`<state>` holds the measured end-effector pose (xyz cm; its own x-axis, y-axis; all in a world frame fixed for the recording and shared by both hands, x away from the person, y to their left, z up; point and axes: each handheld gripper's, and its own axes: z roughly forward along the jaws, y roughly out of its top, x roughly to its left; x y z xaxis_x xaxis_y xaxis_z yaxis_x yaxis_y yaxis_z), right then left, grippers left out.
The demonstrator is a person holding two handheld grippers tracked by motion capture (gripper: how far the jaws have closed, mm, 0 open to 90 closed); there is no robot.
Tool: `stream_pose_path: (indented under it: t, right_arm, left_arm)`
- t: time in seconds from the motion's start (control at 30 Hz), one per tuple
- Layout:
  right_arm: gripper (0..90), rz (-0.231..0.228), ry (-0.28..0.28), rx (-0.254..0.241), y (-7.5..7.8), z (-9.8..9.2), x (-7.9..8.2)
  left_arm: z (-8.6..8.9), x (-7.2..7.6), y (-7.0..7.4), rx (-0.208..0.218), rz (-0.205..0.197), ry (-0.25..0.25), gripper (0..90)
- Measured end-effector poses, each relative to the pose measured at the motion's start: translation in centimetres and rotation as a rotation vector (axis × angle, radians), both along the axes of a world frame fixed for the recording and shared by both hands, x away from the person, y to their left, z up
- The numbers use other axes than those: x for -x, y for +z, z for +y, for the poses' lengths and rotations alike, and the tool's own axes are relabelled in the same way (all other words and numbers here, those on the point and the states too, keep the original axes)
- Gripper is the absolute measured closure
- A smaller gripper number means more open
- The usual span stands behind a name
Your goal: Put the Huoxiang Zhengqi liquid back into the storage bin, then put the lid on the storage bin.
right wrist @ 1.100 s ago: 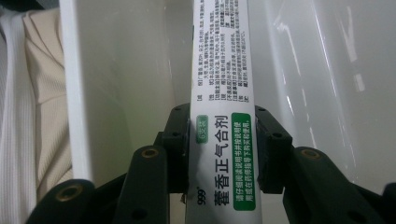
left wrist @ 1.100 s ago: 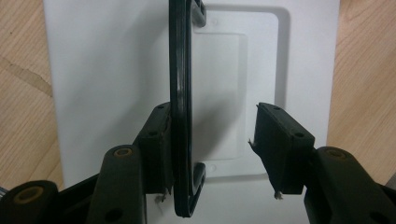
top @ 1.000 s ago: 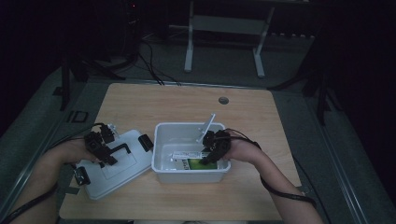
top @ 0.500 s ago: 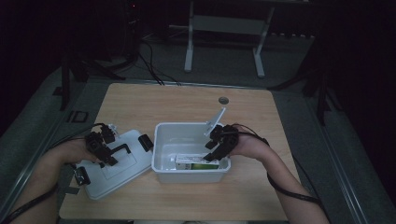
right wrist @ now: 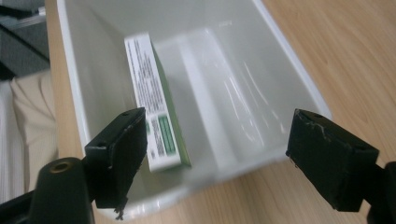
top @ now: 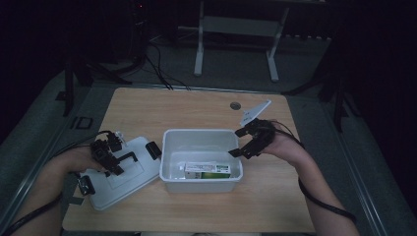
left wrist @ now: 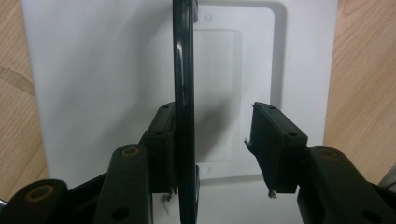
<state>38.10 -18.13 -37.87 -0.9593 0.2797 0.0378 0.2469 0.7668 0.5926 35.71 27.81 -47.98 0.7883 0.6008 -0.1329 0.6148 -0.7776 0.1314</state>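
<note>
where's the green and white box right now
In the high view the green and white box lies flat inside the white bin, along its near wall, left of the right gripper.

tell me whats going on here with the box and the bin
A person works two hand-held grippers at a wooden table. The right gripper hangs above the right end of the white bin; its jaws have just been opening and are empty. The green and white box lies inside the bin against its near wall. The left gripper sits over the bin's white lid, which lies flat beside the bin, with the lid's black handle between the jaws, touching one but not clamped.
</note>
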Motion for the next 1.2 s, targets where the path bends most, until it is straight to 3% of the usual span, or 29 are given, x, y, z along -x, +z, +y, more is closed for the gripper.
stream_pose_path:
  t: [0.3, 0.4, 0.7, 0.8, 0.93, 1.2]
  right_arm:
    - [19.8, -0.033, -0.085, 0.009, -0.1, -3.8, -0.4]
    - [19.8, -0.044, -0.123, 0.046, -1.0, -4.9, -0.7]
    - [20.5, 0.011, -0.205, 0.034, -3.6, -7.3, -1.4]
    - [21.8, 0.038, -0.218, 0.052, -4.3, -7.5, -1.5]
    - [21.9, 0.058, -0.230, 0.076, -5.2, -7.9, -1.7]
    - [20.5, 0.077, -0.250, 0.143, -7.6, -8.9, -1.9]
  left_arm:
    - [-0.2, 0.1, 0.0, 0.000, 0.008, -0.016, 65.2]
    - [-0.2, 0.0, 0.1, 0.009, -0.001, -0.012, 67.7]
    - [-0.3, -0.2, 0.1, -0.031, -0.029, -0.022, 71.5]
    - [-0.4, -0.3, 0.1, -0.032, -0.042, -0.015, 71.8]
    - [-0.5, -0.6, 0.1, -0.063, -0.053, -0.025, 81.3]
    - [-0.4, -1.0, 0.2, -0.077, -0.032, -0.022, 83.6]
